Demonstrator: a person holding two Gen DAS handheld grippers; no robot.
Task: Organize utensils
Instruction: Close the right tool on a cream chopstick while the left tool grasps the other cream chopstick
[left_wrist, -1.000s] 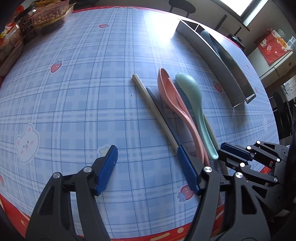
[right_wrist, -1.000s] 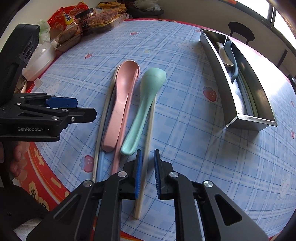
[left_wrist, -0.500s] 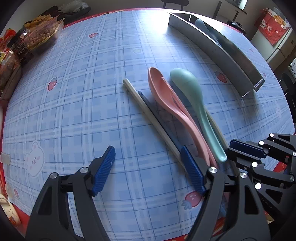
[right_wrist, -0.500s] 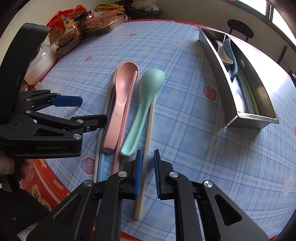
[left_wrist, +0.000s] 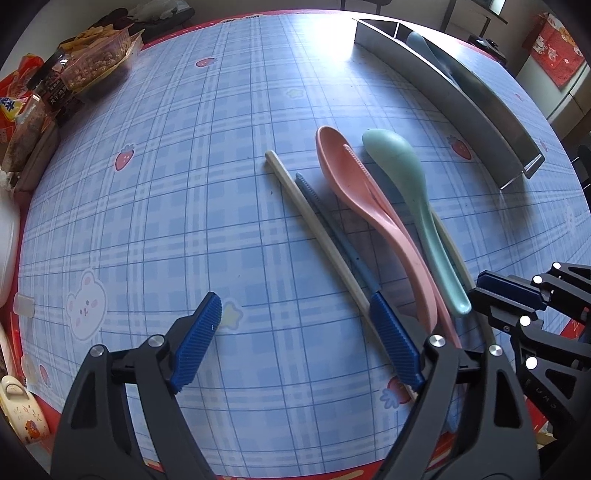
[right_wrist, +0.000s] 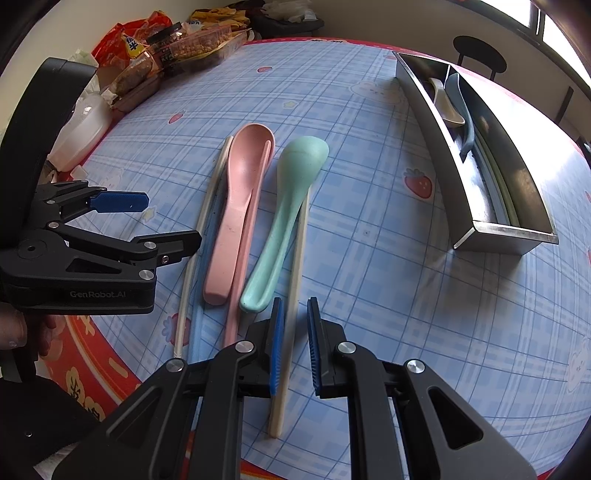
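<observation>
A pink spoon (right_wrist: 238, 206) and a teal spoon (right_wrist: 288, 206) lie side by side on the blue checked tablecloth, with cream, blue and pink chopsticks among them. My right gripper (right_wrist: 295, 347) straddles a cream chopstick (right_wrist: 295, 280); its jaws stand narrowly apart, not closed on the stick. My left gripper (left_wrist: 295, 339) is wide open and empty over the cloth, left of the utensils; its right finger lies by the cream chopstick (left_wrist: 314, 225) and blue chopstick (left_wrist: 332, 229). A steel organizer tray (right_wrist: 476, 206) at the right holds a beige spoon (right_wrist: 445, 101) and a grey-blue spoon (right_wrist: 461, 107).
Snack packets and a plastic box (right_wrist: 192, 44) crowd the far left corner. A white container (right_wrist: 79, 136) stands at the left edge. A cup (left_wrist: 22, 417) sits by the near left rim. A black chair (right_wrist: 480, 55) stands beyond the table.
My left gripper has swung round and drawn nearer the utensils, still open. My right gripper has stayed in place over the cream chopstick.
</observation>
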